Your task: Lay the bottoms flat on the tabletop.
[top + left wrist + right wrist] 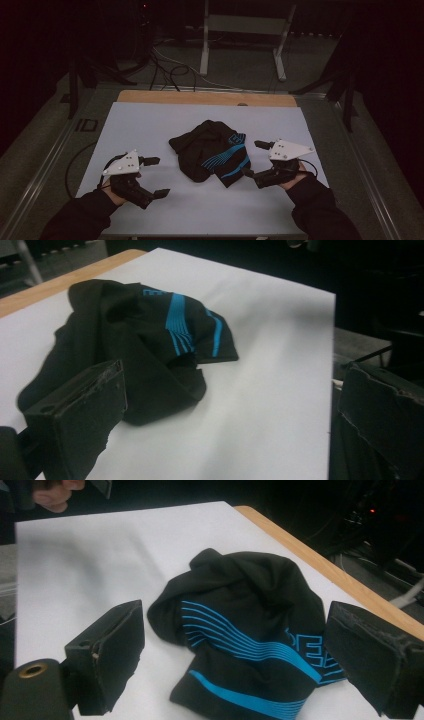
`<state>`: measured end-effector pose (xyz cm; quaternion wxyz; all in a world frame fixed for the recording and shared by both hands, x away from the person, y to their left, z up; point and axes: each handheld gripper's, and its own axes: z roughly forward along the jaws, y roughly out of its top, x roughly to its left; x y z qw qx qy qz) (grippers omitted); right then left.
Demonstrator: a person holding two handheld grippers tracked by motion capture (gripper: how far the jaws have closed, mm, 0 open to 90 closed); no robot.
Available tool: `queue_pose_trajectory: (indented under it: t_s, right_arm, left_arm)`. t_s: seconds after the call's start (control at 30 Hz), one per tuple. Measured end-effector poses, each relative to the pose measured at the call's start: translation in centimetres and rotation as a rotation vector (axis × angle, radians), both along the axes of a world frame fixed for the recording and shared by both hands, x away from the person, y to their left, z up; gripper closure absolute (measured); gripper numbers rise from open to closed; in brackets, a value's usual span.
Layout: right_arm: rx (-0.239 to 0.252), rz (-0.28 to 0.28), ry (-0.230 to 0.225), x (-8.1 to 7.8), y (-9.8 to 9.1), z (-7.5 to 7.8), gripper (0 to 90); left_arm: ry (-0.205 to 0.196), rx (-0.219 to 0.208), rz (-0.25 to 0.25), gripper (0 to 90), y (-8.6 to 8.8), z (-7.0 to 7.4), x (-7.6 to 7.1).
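High view puts the right tool with its jaws spread wide, holding nothing, just beside the right edge of a crumpled black garment with blue stripes; the lower jaw looks close to the cloth's near corner, though contact cannot be confirmed. The left tool is also wide and empty, set well apart from the cloth toward the near left of the table.

Right gripper view shows that tool's two pads flanking the striped, lettered part of the garment, which lies between and beyond them. Left gripper view has the bunched fabric ahead of its jaws, with white surface between.

The step in hand appears to be the approach to a first grasp, the garment lying in a loose heap at the table's middle. Next, the right tool likely needs to settle onto an edge or corner and close, while the left comes in toward the opposite side so the cloth can be spread.
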<state>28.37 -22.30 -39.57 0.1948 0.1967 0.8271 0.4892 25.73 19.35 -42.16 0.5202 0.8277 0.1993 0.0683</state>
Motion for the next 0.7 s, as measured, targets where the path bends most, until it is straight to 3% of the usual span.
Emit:
queue_pose_trajectory:
  t_s: [0.23, 0.47, 0.57, 0.7]
  right_arm:
    - [0.006, -0.037, 0.000, 0.9, 0.6, -0.3, 9.8]
    - [0.014, -0.134, -0.001, 2.3, 1.8, -1.1, 9.8]
    - [0.037, -0.171, 0.003, 2.9, 2.3, -1.6, 9.8]
    - [0.029, -0.199, 0.015, 3.4, 3.0, -2.3, 9.7]
  left_arm:
    - [-0.001, 0.013, 0.063, 0.1, -0.8, 0.5, 1.3]
    - [0.003, 0.041, 0.143, 0.1, -1.9, 0.3, 2.4]
    - [-0.008, 0.055, 0.179, 0.1, -2.5, 0.0, 2.8]
    - [0.005, 0.073, 0.195, 0.1, -3.4, -0.8, 3.5]
